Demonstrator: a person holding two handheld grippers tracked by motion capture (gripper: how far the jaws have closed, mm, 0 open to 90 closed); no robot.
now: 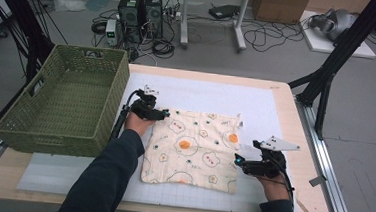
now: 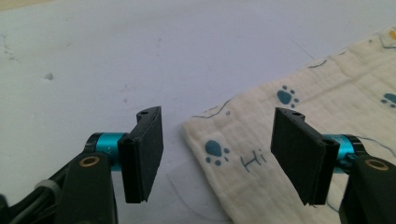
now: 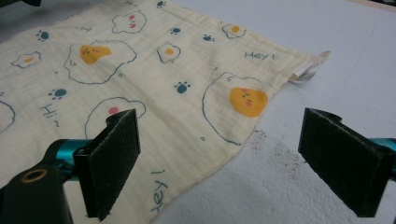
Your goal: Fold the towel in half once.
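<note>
Two grippers are at work, one at each side of a printed cloth (image 1: 193,149). The left gripper (image 1: 163,114) has its jaws spread wide, and in the left gripper view (image 2: 217,156) a corner of the cloth lies flat between the two pads without touching either; paw prints and the word "Hi" sit just ahead of the right-hand pad (image 2: 299,156). Beyond that corner lies bare white mat (image 2: 140,56).

The right gripper (image 1: 239,161) is also spread open, at the cloth's opposite edge. In the right gripper view (image 3: 224,161) the cloth's edge runs diagonally between the jaws: the left-hand pad (image 3: 114,158) hangs over the fabric, the right-hand pad (image 3: 343,161) over the mat (image 3: 289,186). Just ahead is an orange-yolked egg print, and farther off a small label (image 3: 308,67) sticks out from the cloth's far corner.

Outward from both grippers, the cloth (image 3: 140,79) lies spread flat and roughly square on the mat (image 1: 256,103), which covers a wooden table (image 1: 301,139). Beside the left gripper, on its outer side, stands a green woven basket (image 1: 39,125) at the table's edge. Dark sleeves (image 1: 105,180) lead back from both hands.
</note>
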